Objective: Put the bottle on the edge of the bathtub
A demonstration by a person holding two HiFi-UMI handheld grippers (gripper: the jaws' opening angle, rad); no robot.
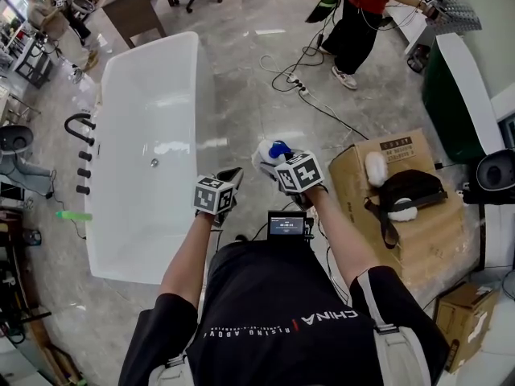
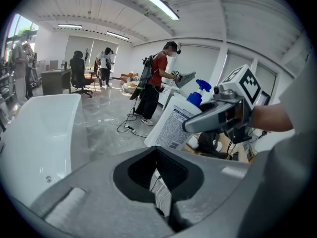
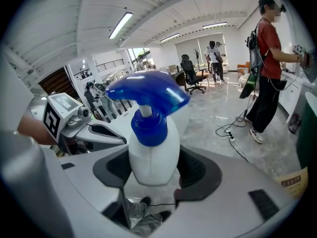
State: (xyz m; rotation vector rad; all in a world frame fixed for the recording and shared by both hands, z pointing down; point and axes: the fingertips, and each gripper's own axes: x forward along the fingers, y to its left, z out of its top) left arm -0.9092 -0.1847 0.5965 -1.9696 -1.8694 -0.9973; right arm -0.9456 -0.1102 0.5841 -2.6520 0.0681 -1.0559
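The right gripper [image 3: 154, 170] is clamping its jaws on the white plastic spray bottle with blue trigger [image 3: 148, 148], which is standing upright between them. The left gripper [image 2: 158, 175] is holding its jaws slightly apart, empty.

Left gripper [image 2: 161, 192] empty, its jaws a narrow gap apart.
Just beyond the jaws and to their right, the right gripper [image 2: 198, 121] clasps a white bottle [image 2: 173, 123] with a blue spray top, tilted. The white bathtub [image 2: 44, 128] lies left of the jaws. Far ahead, a person in a red shirt [image 2: 157, 78] stands on the grey floor [image 2: 106, 118].
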